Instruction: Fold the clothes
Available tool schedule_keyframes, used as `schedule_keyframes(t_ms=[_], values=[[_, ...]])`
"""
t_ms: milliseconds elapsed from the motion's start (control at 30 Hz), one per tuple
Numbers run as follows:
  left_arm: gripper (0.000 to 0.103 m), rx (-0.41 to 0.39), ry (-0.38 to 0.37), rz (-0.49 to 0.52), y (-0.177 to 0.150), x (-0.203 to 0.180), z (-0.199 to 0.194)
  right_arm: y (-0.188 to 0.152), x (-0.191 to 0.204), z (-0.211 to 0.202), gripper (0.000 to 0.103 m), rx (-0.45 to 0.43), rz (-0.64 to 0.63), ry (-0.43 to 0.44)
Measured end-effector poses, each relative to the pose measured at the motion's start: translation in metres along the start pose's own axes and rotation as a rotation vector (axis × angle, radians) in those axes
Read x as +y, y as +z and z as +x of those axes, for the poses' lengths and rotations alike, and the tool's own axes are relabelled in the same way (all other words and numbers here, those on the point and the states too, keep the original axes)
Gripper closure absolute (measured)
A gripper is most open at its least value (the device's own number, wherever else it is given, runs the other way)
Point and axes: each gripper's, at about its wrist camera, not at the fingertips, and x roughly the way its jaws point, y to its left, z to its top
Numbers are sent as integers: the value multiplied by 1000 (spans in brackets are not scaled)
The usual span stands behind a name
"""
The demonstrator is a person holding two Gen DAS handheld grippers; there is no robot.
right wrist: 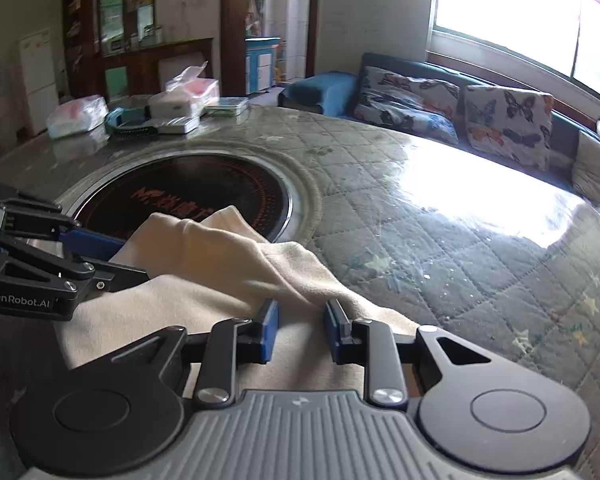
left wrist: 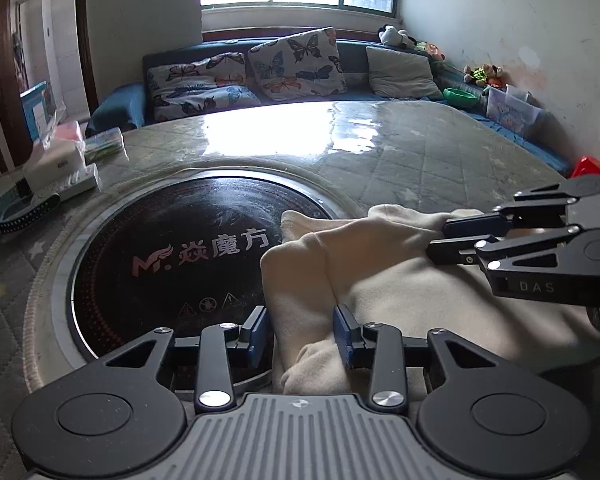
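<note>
Cream garment point(left wrist: 380, 288), bunched at lower centre, is straddled by both grippers. Left gripper point(left wrist: 302, 330) and right gripper point(right wrist: 300, 326) are seen parted, apparently not yet clamped. Matching edges should be pinched evenly before folding.

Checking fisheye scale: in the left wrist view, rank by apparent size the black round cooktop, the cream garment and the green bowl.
1. Black round cooktop and cream garment: look alike; the garment is nearer.
2. Green bowl, smallest, though farthest.

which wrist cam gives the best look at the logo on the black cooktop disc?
Left wrist view: the logo on the black cooktop disc is large, unobstructed and readable. In the right wrist view the logo is distant, foreshortened, and partly hidden behind the cream garment.
</note>
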Motion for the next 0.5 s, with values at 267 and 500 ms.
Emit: schedule_keyframes(t_ms=[267, 500], values=[[65, 16, -89, 20, -31, -11, -38, -21, 24, -28, 78, 14, -104, 58], [62, 32, -164, 105, -56, -23, -72, -41, 42, -55, 78, 29, -175, 109]])
